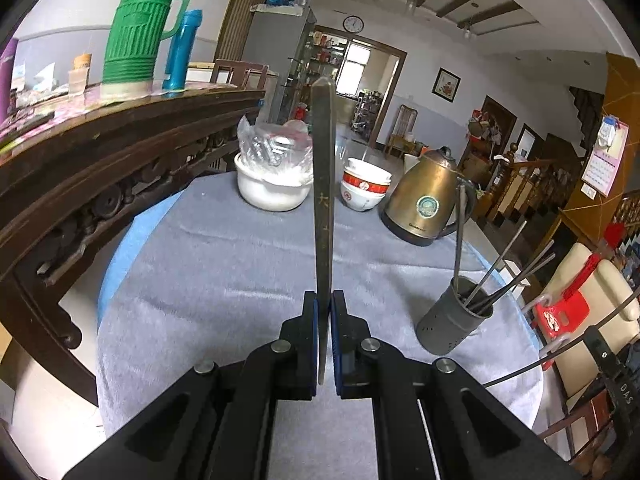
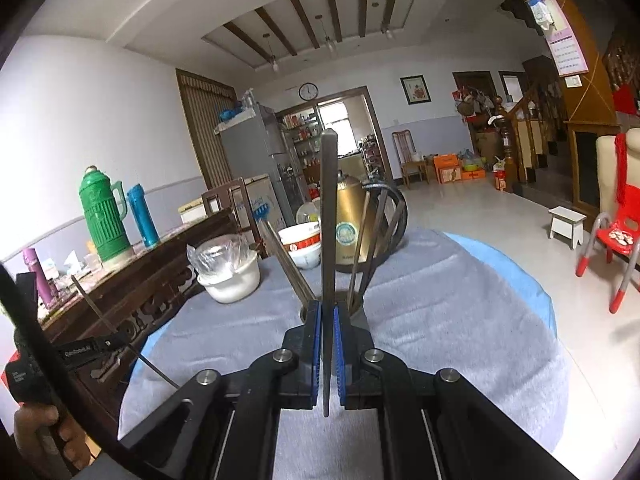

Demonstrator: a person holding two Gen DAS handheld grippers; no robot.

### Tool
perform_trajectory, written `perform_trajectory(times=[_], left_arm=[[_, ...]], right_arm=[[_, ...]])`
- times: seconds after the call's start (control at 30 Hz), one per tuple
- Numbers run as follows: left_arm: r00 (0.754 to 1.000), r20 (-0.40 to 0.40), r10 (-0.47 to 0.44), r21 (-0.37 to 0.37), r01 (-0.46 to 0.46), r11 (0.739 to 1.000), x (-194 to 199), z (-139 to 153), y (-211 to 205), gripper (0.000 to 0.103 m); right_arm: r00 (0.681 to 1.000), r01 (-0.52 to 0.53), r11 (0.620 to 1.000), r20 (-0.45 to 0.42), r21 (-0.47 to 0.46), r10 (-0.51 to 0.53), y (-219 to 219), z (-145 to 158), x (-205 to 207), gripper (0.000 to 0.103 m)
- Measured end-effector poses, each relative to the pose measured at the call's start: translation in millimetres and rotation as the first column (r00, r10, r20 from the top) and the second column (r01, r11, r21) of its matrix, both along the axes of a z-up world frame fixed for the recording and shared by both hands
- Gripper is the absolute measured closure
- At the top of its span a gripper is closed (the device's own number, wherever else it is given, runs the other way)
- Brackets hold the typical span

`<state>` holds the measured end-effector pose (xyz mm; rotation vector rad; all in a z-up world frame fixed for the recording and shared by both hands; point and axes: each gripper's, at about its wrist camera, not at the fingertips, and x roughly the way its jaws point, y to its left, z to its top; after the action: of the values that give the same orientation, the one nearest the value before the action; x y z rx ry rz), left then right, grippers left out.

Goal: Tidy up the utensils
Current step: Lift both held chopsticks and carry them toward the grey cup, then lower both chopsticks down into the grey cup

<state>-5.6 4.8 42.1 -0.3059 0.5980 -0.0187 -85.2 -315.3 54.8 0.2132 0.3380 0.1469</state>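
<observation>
On my left wrist view, the left gripper (image 1: 324, 304) sits closest to me, its blue-padded jaws clamped tight on a flat dark metal utensil (image 1: 323, 184) that stands up toward twelve o'clock; its far tip is cut off square and faint marks show on its face. I can't tell what sort of utensil it is. Below it lies the grey cloth (image 1: 224, 280) covering the round table. At about three o'clock from the jaws stands the grey perforated holder (image 1: 452, 320), upright on the cloth, with several thin metal sticks (image 1: 504, 276) leaning out of it toward one and two o'clock. Farther off, at one o'clock, I see the brass-coloured kettle (image 1: 424, 200); at twelve, just right of the utensil, stacked red-and-white bowls (image 1: 364, 190); at eleven, a white pot (image 1: 272, 184) with clear plastic over it. On the dark wooden sideboard at ten o'clock stand a green thermos (image 1: 140, 28) and a blue bottle (image 1: 184, 50).

On my right wrist view, the right gripper (image 2: 327, 316) is likewise closed hard on a second flat dark utensil (image 2: 329, 220) pointing to twelve o'clock. The holder's rim (image 2: 352, 300) peeps out directly behind those jaws, sticks fanning up from it. At eight o'clock the person's hand (image 2: 44, 428) grips the other tool's handle.
</observation>
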Motion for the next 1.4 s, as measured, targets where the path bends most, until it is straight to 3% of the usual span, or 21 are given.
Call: perform_trajectory(times=[0.5,0.77,1.13,1.4], left_arm=[[0.998,0.042,-0.047,0.031,0.045,0.998,3.0,25.0,-28.8,0.097],[0.996,0.067,-0.064,-0.027,0.066,0.997,16.6,38.2,-30.4,0.097],[0.971,0.177,-0.164,-0.136,0.189,0.973,59.4,81.5,-70.6,0.097],[0.954,0.139,-0.266,-0.091,0.279,0.956,89.7,68.4,-121.7,0.097]], right_arm=[[0.997,-0.002,1.0,0.082,-0.003,0.003,2.8,36.5,-7.1,0.096],[0.995,-0.004,1.0,0.1,-0.002,0.004,-0.7,44.1,2.0,0.096],[0.989,0.022,1.0,0.147,0.004,-0.022,-11.0,61.8,47.0,0.096],[0.995,0.018,1.0,0.095,-0.019,-0.016,-10.4,47.5,78.3,0.096]])
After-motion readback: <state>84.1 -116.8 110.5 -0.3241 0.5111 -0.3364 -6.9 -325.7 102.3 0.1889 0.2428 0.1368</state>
